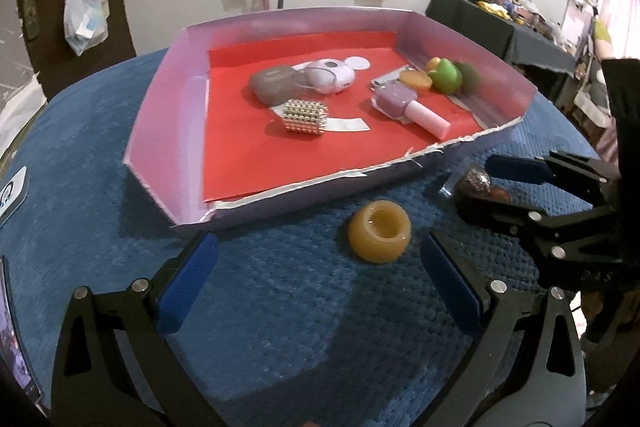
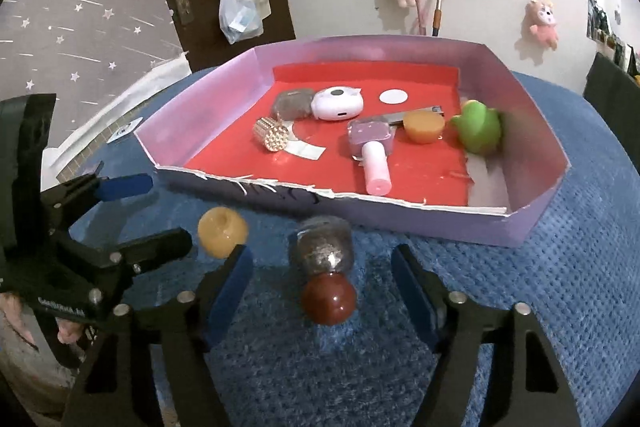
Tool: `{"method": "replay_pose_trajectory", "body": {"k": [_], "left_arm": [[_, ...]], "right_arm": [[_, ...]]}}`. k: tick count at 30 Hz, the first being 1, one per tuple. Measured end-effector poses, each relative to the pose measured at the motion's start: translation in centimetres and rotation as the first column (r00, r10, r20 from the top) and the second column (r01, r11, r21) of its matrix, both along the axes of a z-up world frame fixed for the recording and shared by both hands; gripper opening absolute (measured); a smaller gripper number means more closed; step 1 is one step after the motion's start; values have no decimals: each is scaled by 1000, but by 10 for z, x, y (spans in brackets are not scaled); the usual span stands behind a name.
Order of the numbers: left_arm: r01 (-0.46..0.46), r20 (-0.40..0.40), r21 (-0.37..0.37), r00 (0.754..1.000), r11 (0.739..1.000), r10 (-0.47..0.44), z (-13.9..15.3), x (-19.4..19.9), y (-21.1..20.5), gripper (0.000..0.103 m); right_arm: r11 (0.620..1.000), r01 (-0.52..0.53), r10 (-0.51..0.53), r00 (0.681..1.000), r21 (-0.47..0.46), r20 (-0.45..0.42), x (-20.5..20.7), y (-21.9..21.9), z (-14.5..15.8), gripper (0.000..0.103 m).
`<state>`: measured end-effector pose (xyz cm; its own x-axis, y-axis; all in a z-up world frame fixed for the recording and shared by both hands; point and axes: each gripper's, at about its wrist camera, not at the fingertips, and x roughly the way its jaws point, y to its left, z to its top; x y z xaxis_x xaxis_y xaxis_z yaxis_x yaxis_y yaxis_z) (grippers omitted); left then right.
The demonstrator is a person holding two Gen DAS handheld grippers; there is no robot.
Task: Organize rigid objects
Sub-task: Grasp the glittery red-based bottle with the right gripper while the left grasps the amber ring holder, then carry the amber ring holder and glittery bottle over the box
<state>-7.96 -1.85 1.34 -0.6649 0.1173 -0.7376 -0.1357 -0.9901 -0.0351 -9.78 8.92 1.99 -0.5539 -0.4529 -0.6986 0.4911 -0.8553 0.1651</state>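
The task is judged mostly complete: inside the tray (image 2: 400,223), whose walls are lilac card over a red paper floor, are found a metallic bead cube (image 1: 306,117), a grey pouch (image 1: 274,85), a glossy white case (image 1: 332,75), a lilac bottle with a pink cap (image 1: 408,107), a squat amber piece (image 1: 416,79) and a smooth green toy (image 2: 478,131). Two items are left on the blue textured cover of the bench (image 1: 280,307), just near of the tray's torn near wall: a waxy amber ring (image 1: 379,237) and a glitter bottle with a round red cap (image 2: 326,267). The left claw (image 1: 320,287) is held wide apart, empty, with the ring lying ahead of its jaws. The right claw (image 2: 322,291) is likewise spread, straddling the glitter bottle without contact.
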Motion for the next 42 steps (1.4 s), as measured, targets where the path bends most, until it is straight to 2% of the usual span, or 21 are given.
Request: {"method": "replay_pose_trajectory", "body": {"k": [3,6,8,12,16,18,20,22,24,28,42], "left_arm": [[19,-2,-10,1000,1000,-19,-3,-1,6,101],[31,1,-18,1000,999,-31,-8,-3,10,92],[31,10,-26,999,999,-31,-12,-6,10,84],[40,7,-18,999,999,-40,-15,-8,12,80],[48,3,-28,999,998,-48,-16,-9,16,71],[57,-5,-25,998,998,-57,-16,-7,18,61],[59,-13,-24,998,998,-59,-15,-7,19,44],[62,-15,-22,998,998,-62,-14,-8,20,36],[59,-16,-22,998,998,-59,-14,-9,21,36],[56,-21,-12,998,998,-56,-14,-7,20,36],[47,-42,18,998,999,-46,-5,-1,14,36]], "right_arm": [[1000,-2,2,1000,12,-2,-2,-1,-2,62],[1000,-3,3,1000,22,0,-2,-1,-3,58],[1000,-4,4,1000,28,3,-3,0,-5,57],[1000,-3,2,1000,30,8,-4,1,-8,53],[999,-6,6,1000,41,3,-4,-2,-9,53],[999,-7,7,1000,47,0,-5,-3,-9,52],[999,-5,5,1000,54,-4,-5,-3,-10,47],[999,-17,17,1000,43,2,-5,-3,-9,37],[999,-29,29,1000,43,3,-4,-5,-9,33],[997,-32,33,999,69,-8,-1,-9,-8,33],[999,-43,43,999,9,1,4,-6,2,33]]}}
